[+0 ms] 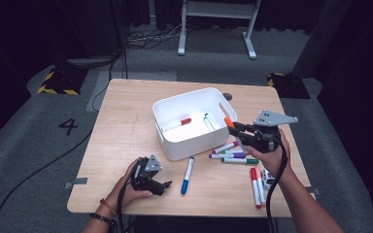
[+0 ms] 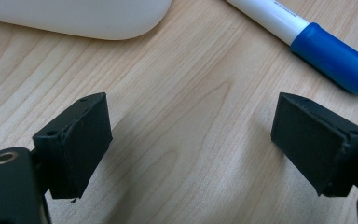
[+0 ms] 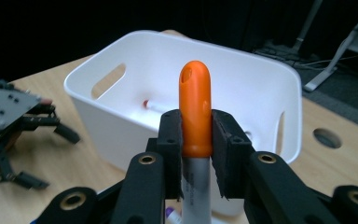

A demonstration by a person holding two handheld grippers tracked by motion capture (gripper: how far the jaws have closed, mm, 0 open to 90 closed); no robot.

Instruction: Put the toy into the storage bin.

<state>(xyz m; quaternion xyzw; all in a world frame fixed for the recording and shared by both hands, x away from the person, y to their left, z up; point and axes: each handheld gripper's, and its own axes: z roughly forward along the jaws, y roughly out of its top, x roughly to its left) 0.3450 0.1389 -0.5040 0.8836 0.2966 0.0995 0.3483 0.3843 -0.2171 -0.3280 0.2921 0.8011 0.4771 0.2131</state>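
Now I am holding the orange-capped marker (image 3: 195,112) in my right hand-held gripper (image 3: 196,149) beside the white plastic bin (image 1: 175,141); my left hand-held gripper (image 2: 191,140) is gaping wide above the desk (image 2: 186,93).

Left gripper (image 2: 191,140) hangs low over the wooden table (image 2: 191,79), jaws wide apart, blue-capped marker (image 2: 307,37) just ahead of one, white bin's corner (image 2: 84,16) at top.

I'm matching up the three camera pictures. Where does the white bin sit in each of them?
High view: the white bin stands at the table's centre, markers inside.
Left gripper view: its rounded lower corner runs along the top edge, left of the blue-capped marker.
Right gripper view: it stands behind the orange-capped marker clamped in the right gripper.
Shared landmark: the bin itself.
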